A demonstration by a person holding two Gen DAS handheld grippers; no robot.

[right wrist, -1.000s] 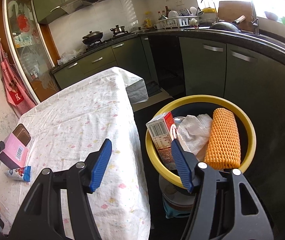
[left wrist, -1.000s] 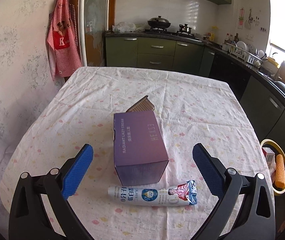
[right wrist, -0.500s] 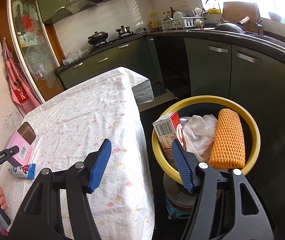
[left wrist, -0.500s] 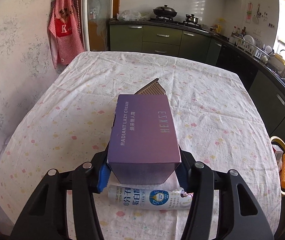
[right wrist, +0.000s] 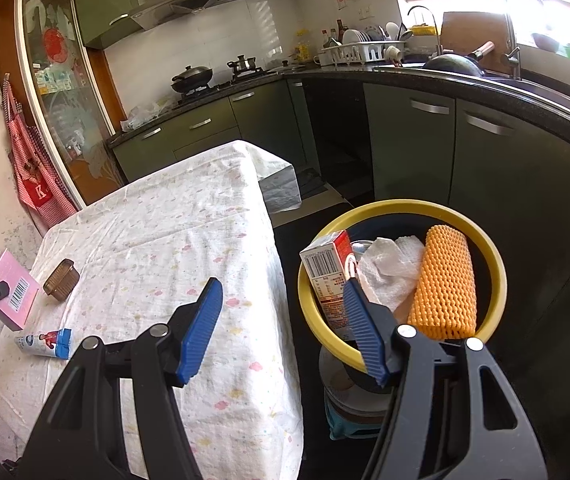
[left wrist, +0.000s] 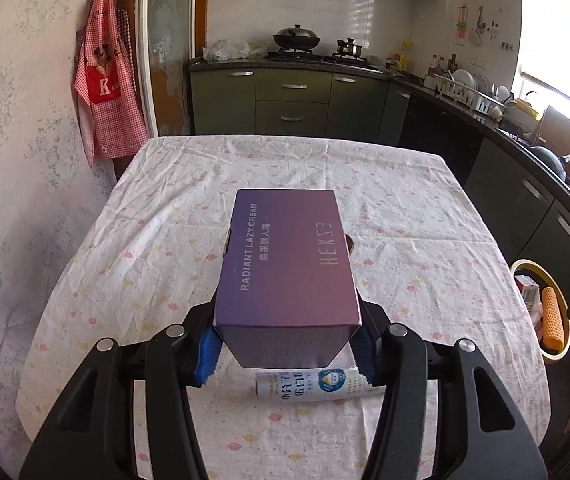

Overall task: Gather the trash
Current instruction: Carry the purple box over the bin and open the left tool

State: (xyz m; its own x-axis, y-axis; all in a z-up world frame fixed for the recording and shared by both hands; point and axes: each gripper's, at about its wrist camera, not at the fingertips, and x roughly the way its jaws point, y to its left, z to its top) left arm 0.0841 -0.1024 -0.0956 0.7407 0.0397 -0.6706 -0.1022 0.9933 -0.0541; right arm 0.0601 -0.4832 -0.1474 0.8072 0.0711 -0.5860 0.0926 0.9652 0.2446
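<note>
Between the blue ribbed pads of my left gripper (left wrist: 287, 354) sits a purple rectangular cardboard box (left wrist: 287, 268) printed "RADIANT LAZY CREAM"; both pads press its near end and it hangs clear of the cloth. Just under its near edge a white printed tube with a crimped blue end (left wrist: 317, 388) lies flat on the table's white flower-speckled cloth (left wrist: 157, 240). Past the table's right edge stands a black waste bin with a yellow rim (left wrist: 525, 270).

My right gripper (right wrist: 283, 330) hangs with its pads apart and nothing between them, one over the table's edge, the other over the bin (right wrist: 401, 206). Inside the bin lie a red-and-white carton (right wrist: 327, 268), crumpled white paper (right wrist: 389, 268) and an orange foam net sleeve (right wrist: 443, 284). On the cloth beyond the tube sits a small brown ribbed plastic tray (right wrist: 61, 280).
</note>
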